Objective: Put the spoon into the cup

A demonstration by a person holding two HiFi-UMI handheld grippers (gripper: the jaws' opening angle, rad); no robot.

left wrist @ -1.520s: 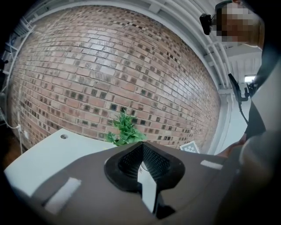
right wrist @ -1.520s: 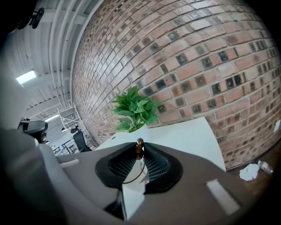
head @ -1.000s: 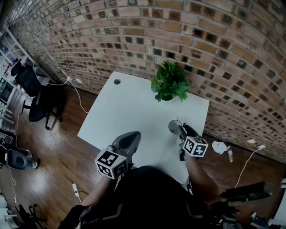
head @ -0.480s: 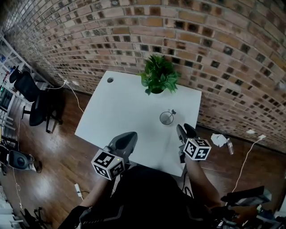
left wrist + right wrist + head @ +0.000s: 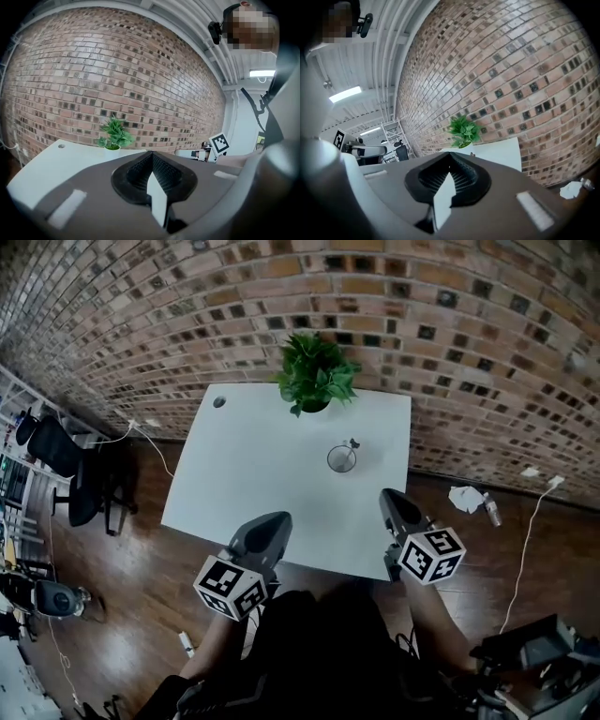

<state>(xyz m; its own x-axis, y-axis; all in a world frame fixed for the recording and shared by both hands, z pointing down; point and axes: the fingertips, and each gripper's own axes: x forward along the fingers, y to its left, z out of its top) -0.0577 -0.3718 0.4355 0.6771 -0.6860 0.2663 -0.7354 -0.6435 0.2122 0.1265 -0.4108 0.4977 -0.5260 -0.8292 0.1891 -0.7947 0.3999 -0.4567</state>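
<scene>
A clear cup (image 5: 341, 458) stands on the white table (image 5: 253, 474), right of centre. The spoon (image 5: 352, 444) rests inside it, its handle leaning out toward the wall. My right gripper (image 5: 392, 502) hovers over the table's near right edge, well short of the cup. Its jaws are shut with nothing between them (image 5: 450, 161). My left gripper (image 5: 272, 523) sits at the near edge left of centre, also shut and empty (image 5: 151, 157). In both gripper views the gripper body hides the cup.
A potted plant (image 5: 314, 374) stands at the table's far edge against the brick wall. The table has a cable hole (image 5: 218, 402) at its far left corner. An office chair (image 5: 75, 474) is at the left. Crumpled paper (image 5: 464, 497) and a bottle (image 5: 492, 512) lie on the floor at the right.
My right gripper has drawn back from the cup to the table's near edge, leaving the spoon in the cup. The left gripper has also pulled back a little.
</scene>
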